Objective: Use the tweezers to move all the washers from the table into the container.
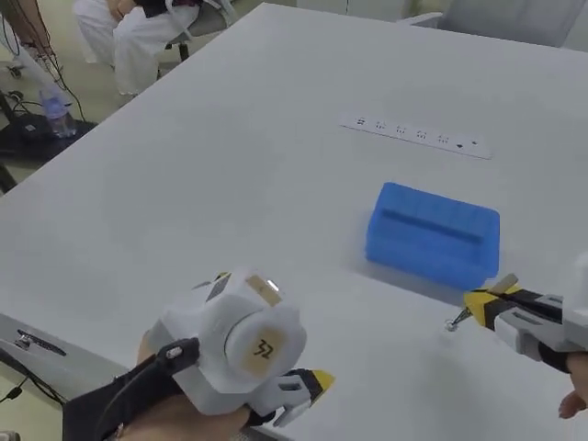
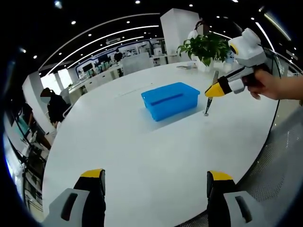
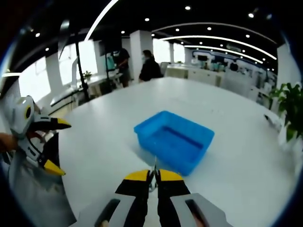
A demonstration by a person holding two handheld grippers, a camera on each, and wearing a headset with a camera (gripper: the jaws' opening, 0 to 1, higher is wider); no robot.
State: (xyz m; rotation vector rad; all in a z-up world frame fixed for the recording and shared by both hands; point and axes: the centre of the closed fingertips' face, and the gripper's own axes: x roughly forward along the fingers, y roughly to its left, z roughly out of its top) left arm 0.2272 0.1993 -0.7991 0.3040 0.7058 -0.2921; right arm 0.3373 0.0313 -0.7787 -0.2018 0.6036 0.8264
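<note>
Yellow-tipped right fingers (image 3: 137, 176) pinch the tweezers (image 1: 457, 319), tip down beside the container (image 1: 427, 259); left fingers (image 2: 92, 175) spread wide.

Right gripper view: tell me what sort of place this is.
Probably a large open-plan office or showroom hall. A big white table stands under a dark ceiling with rows of recessed spotlights, people stand by desks further back, and a leafy green potted plant sits at the table's edge.
</note>
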